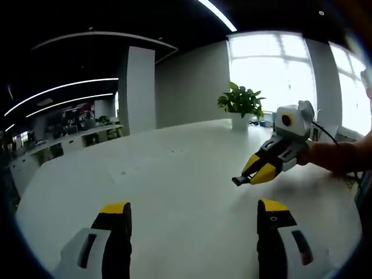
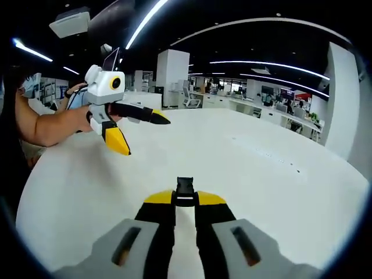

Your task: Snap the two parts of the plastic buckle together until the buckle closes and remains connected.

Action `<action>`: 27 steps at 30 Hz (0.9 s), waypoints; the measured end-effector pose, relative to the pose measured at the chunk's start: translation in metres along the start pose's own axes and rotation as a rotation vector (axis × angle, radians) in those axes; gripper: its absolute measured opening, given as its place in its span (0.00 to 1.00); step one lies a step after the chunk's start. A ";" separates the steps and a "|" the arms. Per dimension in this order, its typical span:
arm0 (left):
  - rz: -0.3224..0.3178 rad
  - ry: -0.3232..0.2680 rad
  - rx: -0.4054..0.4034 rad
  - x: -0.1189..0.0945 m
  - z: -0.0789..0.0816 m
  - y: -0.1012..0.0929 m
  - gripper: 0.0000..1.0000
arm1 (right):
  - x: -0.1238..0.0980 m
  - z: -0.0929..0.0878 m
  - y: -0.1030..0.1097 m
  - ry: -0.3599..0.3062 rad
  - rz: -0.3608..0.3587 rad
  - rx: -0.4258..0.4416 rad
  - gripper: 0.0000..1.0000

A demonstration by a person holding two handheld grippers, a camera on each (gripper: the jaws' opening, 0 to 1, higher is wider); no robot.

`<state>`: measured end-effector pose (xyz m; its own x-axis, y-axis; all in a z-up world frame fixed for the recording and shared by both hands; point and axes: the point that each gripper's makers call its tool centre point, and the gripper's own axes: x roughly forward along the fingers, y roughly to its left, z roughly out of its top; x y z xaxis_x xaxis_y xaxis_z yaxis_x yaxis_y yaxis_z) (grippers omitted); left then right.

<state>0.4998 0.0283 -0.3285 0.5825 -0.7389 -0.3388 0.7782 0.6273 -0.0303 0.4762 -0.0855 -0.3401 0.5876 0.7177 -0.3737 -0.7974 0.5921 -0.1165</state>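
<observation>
Black plastic buckle part (image 2: 185, 192) sits pinched at the tips of your right claw (image 2: 185, 200), lifted above the white bench (image 2: 279, 192), presumably for mating, while your left claw (image 1: 195, 214) hangs released, grasping nothing.

Potted plant (image 1: 241, 104) stands at table's (image 1: 174, 174) far edge (before the windows (image 1: 273, 72))

A small black plastic buckle part (image 2: 185, 192) sits pinched between the right gripper's (image 2: 185, 199) yellow-tipped jaws, its end poking forward (above the white tabletop (image 2: 279, 192), away from every edge).
</observation>
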 end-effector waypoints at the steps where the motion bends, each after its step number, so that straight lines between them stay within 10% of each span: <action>1: 0.000 0.001 0.000 0.000 0.000 0.000 0.90 | 0.000 0.000 0.000 0.000 0.000 0.000 0.10; 27: -0.011 0.005 -0.008 0.016 0.003 0.013 0.90 | 0.019 -0.002 -0.017 0.006 0.007 0.013 0.11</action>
<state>0.5202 0.0242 -0.3320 0.5728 -0.7444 -0.3431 0.7826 0.6212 -0.0413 0.5004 -0.0825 -0.3470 0.5809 0.7201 -0.3796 -0.7998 0.5915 -0.1019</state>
